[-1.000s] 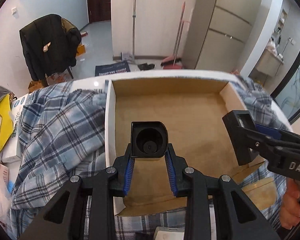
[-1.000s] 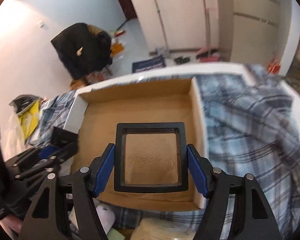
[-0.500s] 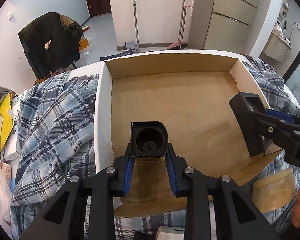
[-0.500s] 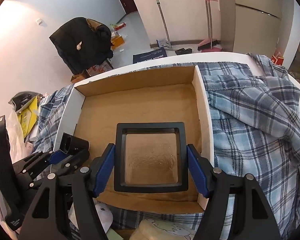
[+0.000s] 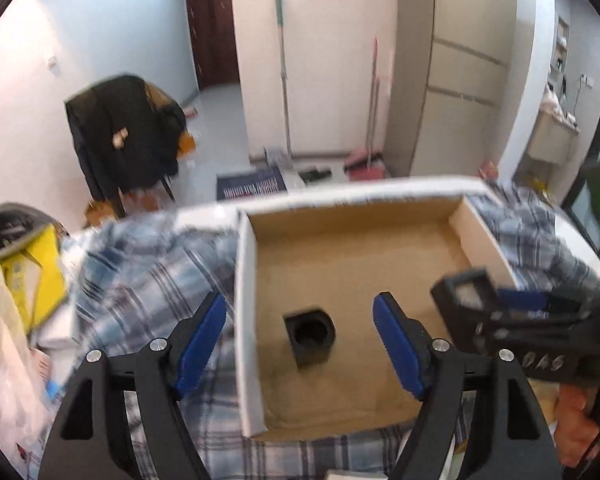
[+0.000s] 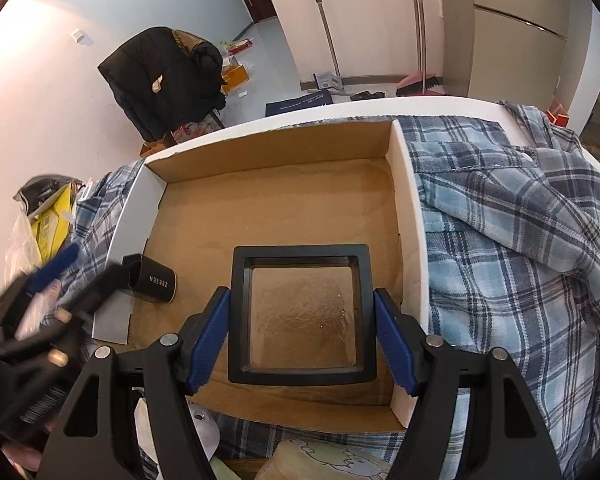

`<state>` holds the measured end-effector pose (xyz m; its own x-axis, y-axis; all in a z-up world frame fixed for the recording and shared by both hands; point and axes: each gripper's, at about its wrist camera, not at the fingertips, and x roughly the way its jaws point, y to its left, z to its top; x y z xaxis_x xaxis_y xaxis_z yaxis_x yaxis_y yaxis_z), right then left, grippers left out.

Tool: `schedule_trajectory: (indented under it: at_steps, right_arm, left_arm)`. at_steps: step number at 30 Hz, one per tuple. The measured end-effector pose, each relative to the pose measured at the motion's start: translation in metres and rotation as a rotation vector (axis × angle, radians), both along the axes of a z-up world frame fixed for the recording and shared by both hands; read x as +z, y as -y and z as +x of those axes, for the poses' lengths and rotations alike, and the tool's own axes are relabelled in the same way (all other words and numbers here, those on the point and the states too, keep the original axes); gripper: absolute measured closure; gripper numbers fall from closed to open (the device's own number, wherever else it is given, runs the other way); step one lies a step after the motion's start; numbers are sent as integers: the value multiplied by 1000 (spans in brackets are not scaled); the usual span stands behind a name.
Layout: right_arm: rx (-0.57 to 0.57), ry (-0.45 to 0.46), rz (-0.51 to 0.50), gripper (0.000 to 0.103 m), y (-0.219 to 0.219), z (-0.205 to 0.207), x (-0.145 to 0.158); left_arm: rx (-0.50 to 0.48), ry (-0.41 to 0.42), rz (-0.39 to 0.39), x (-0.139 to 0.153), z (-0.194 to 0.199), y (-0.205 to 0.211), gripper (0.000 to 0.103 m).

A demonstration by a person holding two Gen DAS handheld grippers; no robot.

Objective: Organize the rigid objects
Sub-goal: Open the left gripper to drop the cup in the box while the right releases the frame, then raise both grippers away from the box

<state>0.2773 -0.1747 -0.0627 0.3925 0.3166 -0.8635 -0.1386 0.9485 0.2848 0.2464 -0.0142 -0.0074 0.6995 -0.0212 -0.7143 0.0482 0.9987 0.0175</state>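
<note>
Half the box (image 6: 404, 216) floor bare (centre).

Left gripper (image 5: 298, 344) just opened — black cup (image 5: 310, 334) released (in box (image 5: 246, 320)).

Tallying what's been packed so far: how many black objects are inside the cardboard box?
1: the black cup lies on its side by the cardboard box left wall. The black square frame hangs over the box in the right gripper.

Matt brown cardboard box (image 6: 406, 216) with white outer walls; soft plaid cloth shirt (image 6: 520, 240); matt black plastic cup (image 6: 154, 283); glossy-windowed black plastic frame (image 6: 300, 314).
</note>
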Motion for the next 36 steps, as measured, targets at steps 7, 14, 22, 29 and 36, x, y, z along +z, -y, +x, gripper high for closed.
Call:
schedule_trajectory:
  at_steps: [7,14,22,29,36]
  right_arm:
    - [-1,-22,10,34,2,3,0]
    - [-11,86,-8,31,7,-19,38]
    - [-57,277,-66,23,32,-87,106]
    - [-112,441,-44,16,45,-148,148]
    - [-161,569,-54,8,41,-192,147]
  left_arm:
    - [44,173,-10,28,-16,-10,16]
    - [37,290,-21,62,-42,-9,16]
    - [123,552,5,102,-117,-4,15]
    - [65,738,-97,139,-194,-16,0]
    - [32,754,-104,136,-232,-23,0]
